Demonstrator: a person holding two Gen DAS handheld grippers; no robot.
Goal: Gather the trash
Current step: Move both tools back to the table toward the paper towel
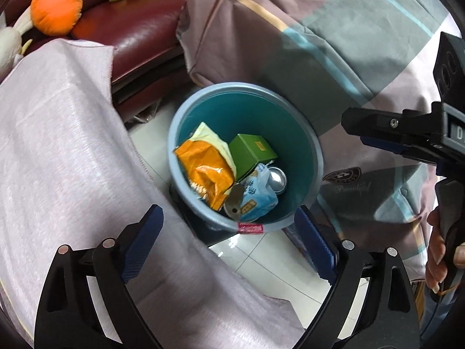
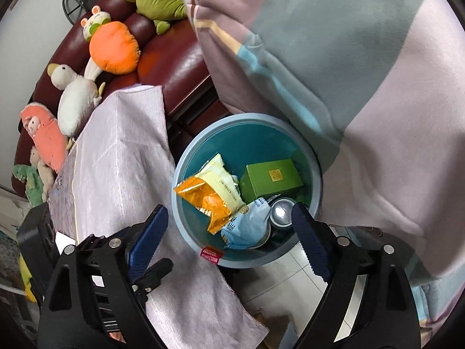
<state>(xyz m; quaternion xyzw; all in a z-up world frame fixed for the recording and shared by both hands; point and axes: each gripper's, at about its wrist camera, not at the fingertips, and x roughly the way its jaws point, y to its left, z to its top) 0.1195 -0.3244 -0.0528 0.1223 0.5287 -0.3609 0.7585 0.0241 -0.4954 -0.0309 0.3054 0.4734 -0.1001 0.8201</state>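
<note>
A round blue trash bin [image 1: 232, 85] [image 2: 241, 117] stands on the tiled floor, seen from above in both wrist views. Inside lie an orange wrapper [image 1: 203, 165] [image 2: 206, 200], a green box [image 1: 250, 151] [image 2: 273, 179], a light blue packet [image 1: 255, 197] [image 2: 247, 224] and a metal can [image 1: 276, 179] [image 2: 282, 213]. My left gripper [image 1: 229, 212] hangs open over the bin's near rim, nothing between its fingers. Above the same rim my right gripper [image 2: 229, 209] is open and holds nothing; it also shows at the right edge of the left wrist view, in a person's hand [image 1: 436, 250].
A table under a lilac cloth [image 1: 58, 145] [image 2: 122, 151] borders the bin on the left. A striped quilt [image 1: 290, 29] [image 2: 348, 87] hangs over it on the right. Behind stands a maroon sofa [image 1: 139, 29] with plush toys. Pale floor tiles [image 1: 261, 258] show in front.
</note>
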